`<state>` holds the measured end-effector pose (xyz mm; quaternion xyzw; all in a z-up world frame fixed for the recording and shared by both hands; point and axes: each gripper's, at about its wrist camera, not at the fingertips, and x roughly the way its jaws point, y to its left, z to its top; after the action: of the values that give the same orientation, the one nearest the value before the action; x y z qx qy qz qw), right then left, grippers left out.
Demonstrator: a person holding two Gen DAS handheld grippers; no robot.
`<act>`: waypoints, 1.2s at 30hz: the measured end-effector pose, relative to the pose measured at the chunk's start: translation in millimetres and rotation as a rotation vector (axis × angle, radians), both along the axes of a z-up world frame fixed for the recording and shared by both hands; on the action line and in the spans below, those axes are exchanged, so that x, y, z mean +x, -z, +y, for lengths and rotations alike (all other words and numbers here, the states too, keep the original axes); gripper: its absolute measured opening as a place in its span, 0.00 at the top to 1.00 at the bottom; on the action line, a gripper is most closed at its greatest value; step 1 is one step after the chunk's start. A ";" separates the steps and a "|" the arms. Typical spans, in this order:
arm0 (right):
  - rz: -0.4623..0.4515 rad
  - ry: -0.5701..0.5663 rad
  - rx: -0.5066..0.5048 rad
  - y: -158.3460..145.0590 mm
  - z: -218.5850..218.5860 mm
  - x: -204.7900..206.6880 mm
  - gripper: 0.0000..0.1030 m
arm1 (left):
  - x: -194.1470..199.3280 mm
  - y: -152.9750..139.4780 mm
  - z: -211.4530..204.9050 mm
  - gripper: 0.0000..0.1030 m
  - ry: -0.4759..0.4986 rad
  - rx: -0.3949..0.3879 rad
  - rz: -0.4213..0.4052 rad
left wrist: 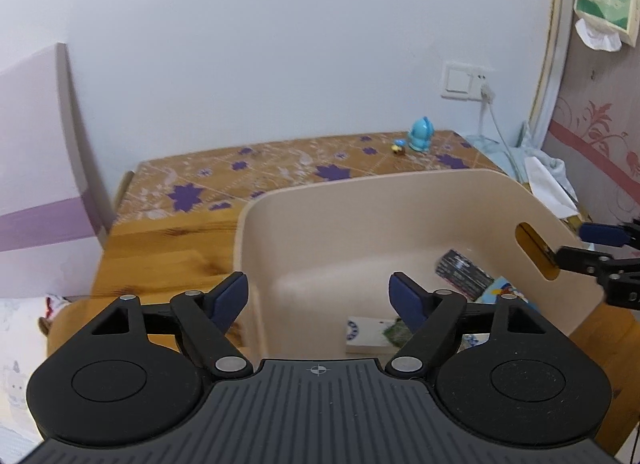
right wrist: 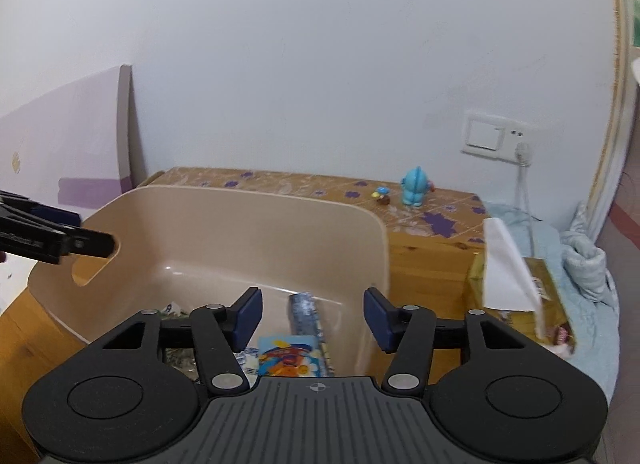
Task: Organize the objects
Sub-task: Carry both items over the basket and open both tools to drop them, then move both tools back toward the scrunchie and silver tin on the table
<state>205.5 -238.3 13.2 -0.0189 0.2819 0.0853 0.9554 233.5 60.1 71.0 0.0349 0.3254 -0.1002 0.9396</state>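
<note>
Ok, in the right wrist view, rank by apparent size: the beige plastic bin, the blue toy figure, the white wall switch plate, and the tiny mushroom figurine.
1. Beige plastic bin, though nearest the camera
2. White wall switch plate
3. Blue toy figure
4. Tiny mushroom figurine

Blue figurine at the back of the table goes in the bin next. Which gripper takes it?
Probably right. The blue figurine stands beyond the bin's right corner, on the right gripper's side; both grippers are open and empty.

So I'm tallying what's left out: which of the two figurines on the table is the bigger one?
The light blue figurine, standing upright; the tiny multicoloured figurine beside it is much shorter.
</note>
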 end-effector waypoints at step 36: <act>0.217 -0.059 0.023 24.8 2.8 -74.4 0.23 | -92.0 39.7 -10.9 0.18 0.163 0.068 0.121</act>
<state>131.2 -235.5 -11.6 -0.0068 0.3819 0.1182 0.9166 141.5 49.1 31.4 0.0871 0.3807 -0.1671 0.9053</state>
